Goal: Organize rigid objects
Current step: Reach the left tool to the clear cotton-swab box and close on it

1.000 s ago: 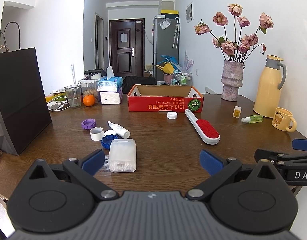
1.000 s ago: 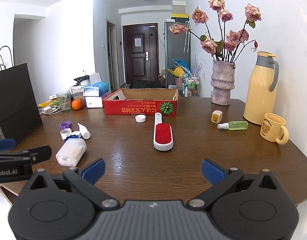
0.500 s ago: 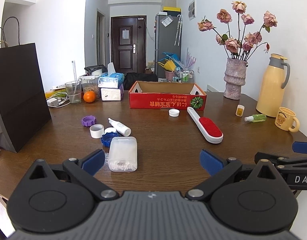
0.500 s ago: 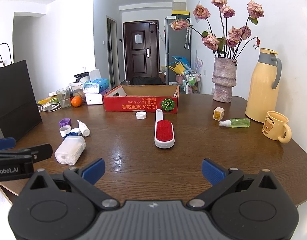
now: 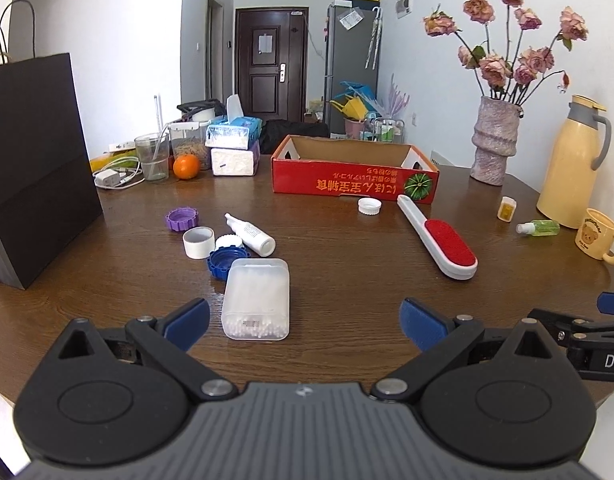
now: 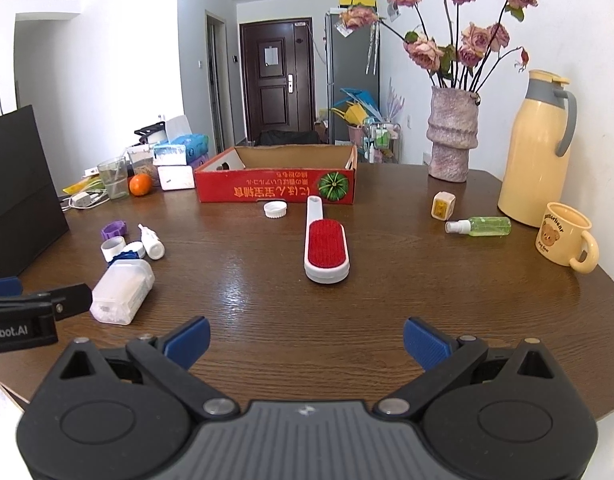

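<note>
My left gripper (image 5: 305,322) is open and empty, just behind a clear cotton-swab box (image 5: 257,298) lying on the wooden table. Beyond the box lie a blue cap (image 5: 223,261), a white cap (image 5: 198,241), a purple cap (image 5: 181,219) and a small white bottle (image 5: 251,235). A red and white lint brush (image 6: 325,242) lies ahead of my right gripper (image 6: 307,342), which is open and empty. An open red cardboard box (image 6: 277,186) stands at the far middle. A white lid (image 6: 276,209), a green spray bottle (image 6: 481,226) and a small yellow case (image 6: 443,206) lie loose.
A black paper bag (image 5: 31,160) stands at the left. A vase of dried roses (image 6: 451,140), a yellow thermos (image 6: 535,152) and a bear mug (image 6: 565,238) line the right side. Tissue packs (image 5: 233,144), a glass (image 5: 151,156) and an orange (image 5: 186,167) sit at the far left.
Both grippers have moved slightly forward and lower toward the table; the swab box and lint brush look nearer. Nothing on the table has moved.
</note>
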